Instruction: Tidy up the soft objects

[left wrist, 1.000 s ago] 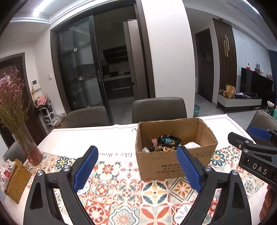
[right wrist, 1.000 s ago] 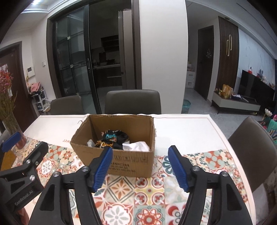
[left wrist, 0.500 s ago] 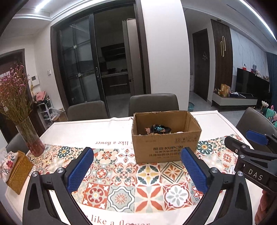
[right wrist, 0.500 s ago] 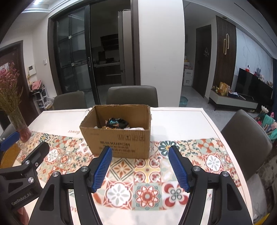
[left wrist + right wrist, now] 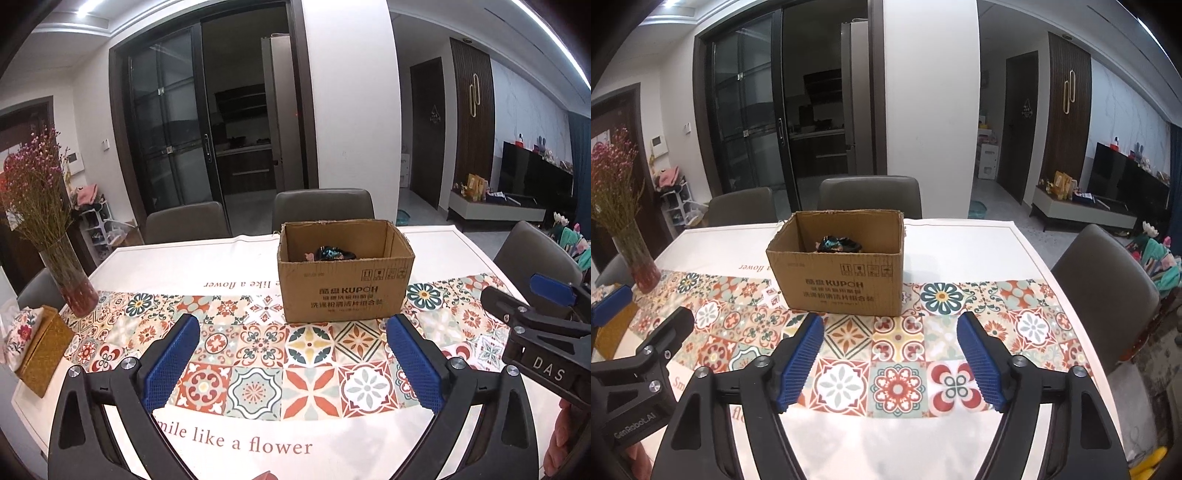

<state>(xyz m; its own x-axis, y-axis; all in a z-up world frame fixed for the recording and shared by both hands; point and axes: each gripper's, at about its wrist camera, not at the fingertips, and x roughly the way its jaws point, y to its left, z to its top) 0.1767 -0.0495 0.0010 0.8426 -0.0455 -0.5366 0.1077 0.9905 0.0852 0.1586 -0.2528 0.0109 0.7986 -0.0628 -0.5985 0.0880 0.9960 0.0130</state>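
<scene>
An open cardboard box (image 5: pixel 345 282) stands on the patterned tablecloth (image 5: pixel 258 373). Dark and colourful soft items (image 5: pixel 332 254) lie inside it; they also show in the right wrist view (image 5: pixel 837 244) inside the box (image 5: pixel 840 280). My left gripper (image 5: pixel 293 360) is open and empty, held back from the box over the near part of the table. My right gripper (image 5: pixel 890 356) is open and empty, also back from the box. The right gripper shows at the right edge of the left wrist view (image 5: pixel 543 325); the left one shows at the left edge of the right wrist view (image 5: pixel 631 354).
A glass vase of dried pink flowers (image 5: pixel 68 273) stands at the table's left, with a woven tissue box (image 5: pixel 42 350) near it. Grey chairs (image 5: pixel 321 208) stand behind the table and one (image 5: pixel 1108 280) at its right side.
Both grippers have pulled back and up from the box, which now looks smaller and farther. Both stay open and empty. The box has not moved.
</scene>
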